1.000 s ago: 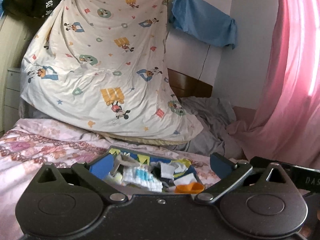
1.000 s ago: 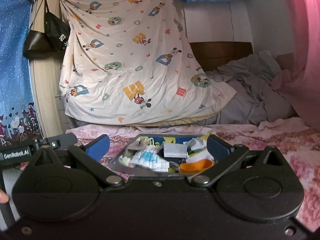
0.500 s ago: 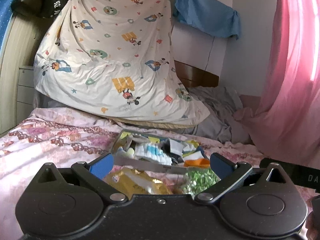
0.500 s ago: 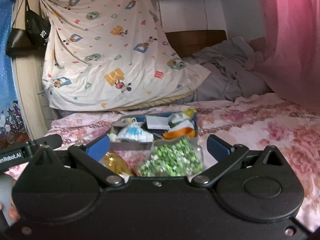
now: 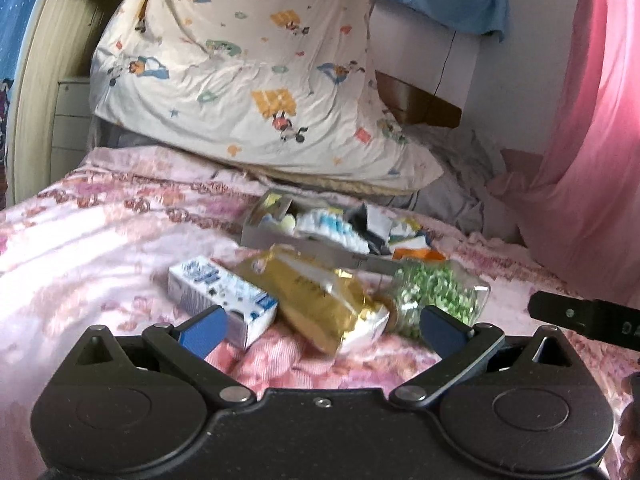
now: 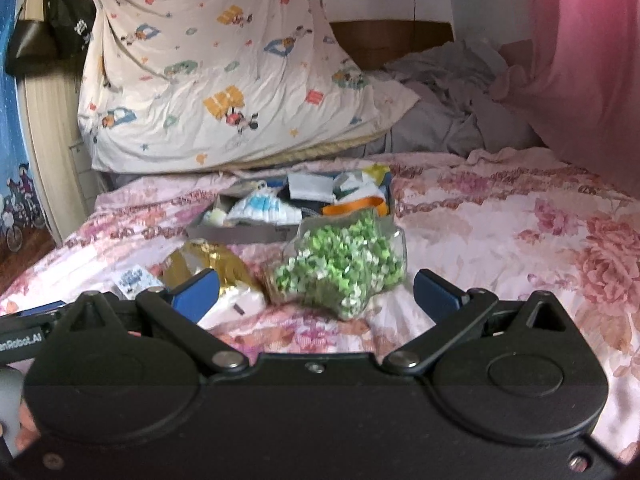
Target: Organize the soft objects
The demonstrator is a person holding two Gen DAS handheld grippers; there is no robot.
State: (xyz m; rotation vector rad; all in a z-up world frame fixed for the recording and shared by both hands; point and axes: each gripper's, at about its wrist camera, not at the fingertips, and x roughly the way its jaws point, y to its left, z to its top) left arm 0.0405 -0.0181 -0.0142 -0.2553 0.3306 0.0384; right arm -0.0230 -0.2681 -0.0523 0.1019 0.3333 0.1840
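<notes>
Both grippers have dipped lower vs. 0.5 s ago, so a white-blue carton now shows at 9 o'clock of the crinkly gold bag. Clear bag of green bits lies w/ them on the floral quilt, cardboard tray at 12. Left gripper & right gripper: fingers spread, empty.

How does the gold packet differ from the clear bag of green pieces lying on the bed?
The gold packet is opaque and shiny; the clear bag shows its green and white pieces. The packet lies between the white-and-blue box and the bag, while the bag is the rightmost of the three. The packet looks flatter, the bag fuller. Both lie loose on the floral bedspread, in front of the tray, outside either open gripper.
</notes>
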